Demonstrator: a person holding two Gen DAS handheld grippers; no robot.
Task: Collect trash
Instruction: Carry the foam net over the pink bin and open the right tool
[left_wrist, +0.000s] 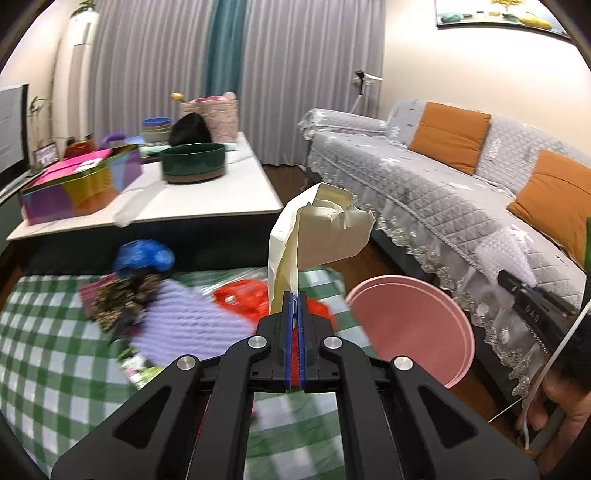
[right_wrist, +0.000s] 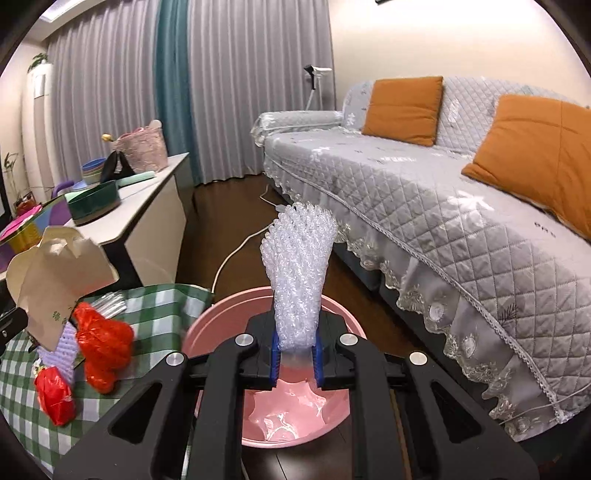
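My left gripper is shut on a torn cream paper bag and holds it up over the green checked cloth; the bag also shows in the right wrist view. My right gripper is shut on a wad of clear bubble wrap directly above the pink bin, which also shows in the left wrist view. On the cloth lie a red plastic bag, a purple knitted piece, a blue bag and a dark patterned wrapper.
A white low table behind the cloth carries a colourful box, a dark green bowl and stacked bowls. A grey quilted sofa with orange cushions runs along the right. A white cable lies on the dark floor.
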